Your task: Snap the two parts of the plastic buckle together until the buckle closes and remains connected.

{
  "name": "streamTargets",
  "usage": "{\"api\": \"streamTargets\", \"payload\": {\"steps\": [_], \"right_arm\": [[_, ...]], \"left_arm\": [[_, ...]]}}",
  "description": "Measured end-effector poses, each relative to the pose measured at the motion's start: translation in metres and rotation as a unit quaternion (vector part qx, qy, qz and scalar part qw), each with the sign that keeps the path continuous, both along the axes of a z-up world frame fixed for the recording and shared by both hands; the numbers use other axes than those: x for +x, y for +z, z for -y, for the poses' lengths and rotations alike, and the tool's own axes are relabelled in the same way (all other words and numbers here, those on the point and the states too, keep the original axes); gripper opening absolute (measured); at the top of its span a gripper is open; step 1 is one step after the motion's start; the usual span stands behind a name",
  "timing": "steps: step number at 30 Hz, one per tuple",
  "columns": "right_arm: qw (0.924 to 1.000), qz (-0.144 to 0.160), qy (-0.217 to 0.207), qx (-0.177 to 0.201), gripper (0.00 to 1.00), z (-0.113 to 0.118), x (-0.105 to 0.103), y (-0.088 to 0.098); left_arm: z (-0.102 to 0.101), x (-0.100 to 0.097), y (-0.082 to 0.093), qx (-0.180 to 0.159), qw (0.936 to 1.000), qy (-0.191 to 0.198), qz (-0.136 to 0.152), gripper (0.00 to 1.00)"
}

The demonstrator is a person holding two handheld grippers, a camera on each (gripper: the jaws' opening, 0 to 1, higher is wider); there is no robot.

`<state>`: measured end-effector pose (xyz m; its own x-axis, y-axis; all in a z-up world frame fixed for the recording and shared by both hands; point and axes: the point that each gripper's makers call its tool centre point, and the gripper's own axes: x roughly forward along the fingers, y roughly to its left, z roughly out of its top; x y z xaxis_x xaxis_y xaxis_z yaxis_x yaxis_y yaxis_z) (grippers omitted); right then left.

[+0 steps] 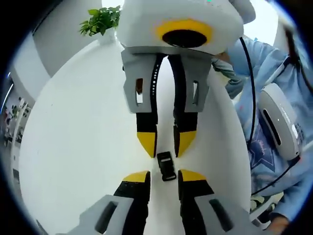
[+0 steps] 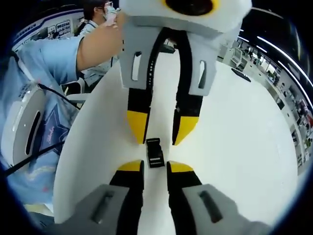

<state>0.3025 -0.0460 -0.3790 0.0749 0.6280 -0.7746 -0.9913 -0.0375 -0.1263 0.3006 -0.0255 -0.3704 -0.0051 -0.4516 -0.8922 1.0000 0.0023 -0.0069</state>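
A small black plastic buckle (image 1: 166, 166) lies flat on the white table (image 1: 73, 147), and its two halves look joined into one piece. My left gripper (image 1: 164, 177) rises from the bottom of the left gripper view, open, its yellow tips on either side of the buckle's near end without gripping it. My right gripper (image 1: 165, 144) comes in from above, facing it, also open, tips just past the buckle's far end. In the right gripper view the buckle (image 2: 154, 152) sits between the right gripper (image 2: 155, 167) below and the left gripper (image 2: 160, 129) above.
A person in a light blue top (image 1: 274, 73) stands at the table's right edge with a white device (image 1: 279, 122) and black cables. A green plant (image 1: 100, 20) stands at the far end. In the right gripper view the person (image 2: 49, 63) is at the left.
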Motion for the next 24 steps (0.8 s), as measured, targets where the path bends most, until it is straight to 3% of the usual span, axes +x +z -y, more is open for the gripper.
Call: {"api": "streamTargets", "payload": {"steps": [4, 8, 14, 24], "right_arm": [[1.0000, -0.003, 0.006, 0.002, 0.18, -0.002, 0.002, 0.000], [0.9997, -0.019, 0.013, -0.002, 0.13, -0.003, 0.000, -0.002], [0.9997, -0.010, 0.020, -0.011, 0.11, -0.005, 0.002, -0.001], [0.9999, -0.003, 0.009, -0.013, 0.11, -0.004, 0.010, -0.002]], "left_arm": [[-0.003, -0.006, -0.007, 0.009, 0.9999, 0.003, -0.008, 0.21], [-0.003, -0.005, -0.014, 0.014, 0.9998, 0.009, -0.011, 0.20], [-0.002, -0.004, -0.013, 0.008, 0.9999, -0.001, -0.011, 0.11], [0.000, 0.004, -0.013, -0.003, 0.9998, 0.000, -0.019, 0.11]]}}
